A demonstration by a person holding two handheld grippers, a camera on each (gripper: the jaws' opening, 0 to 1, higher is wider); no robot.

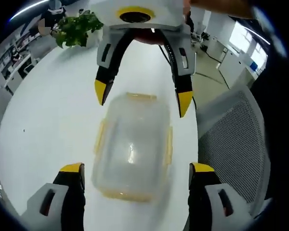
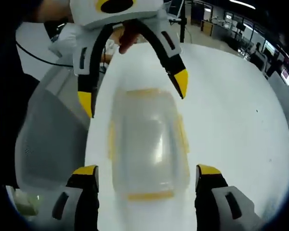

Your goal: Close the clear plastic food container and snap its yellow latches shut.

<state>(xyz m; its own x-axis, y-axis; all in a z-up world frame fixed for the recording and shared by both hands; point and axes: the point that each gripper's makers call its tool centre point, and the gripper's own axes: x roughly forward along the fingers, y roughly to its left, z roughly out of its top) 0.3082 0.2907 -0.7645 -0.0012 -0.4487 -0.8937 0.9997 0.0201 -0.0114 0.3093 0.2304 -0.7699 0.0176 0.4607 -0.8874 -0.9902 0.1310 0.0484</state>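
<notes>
Blurred container (latch state unclear) between both gaping tools;.

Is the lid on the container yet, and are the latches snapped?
Lid on: it covers the clear container on the white table. Yellow latches: cannot tell, the pictures are blurred.

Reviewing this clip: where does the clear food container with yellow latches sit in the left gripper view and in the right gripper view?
Left gripper view: the container lies at centre on the white table, between the left gripper below and the right gripper above.
Right gripper view: the container lies at centre, between the right gripper below and the left gripper above.
Shared landmark: the grey mesh chair beside the table.
</notes>
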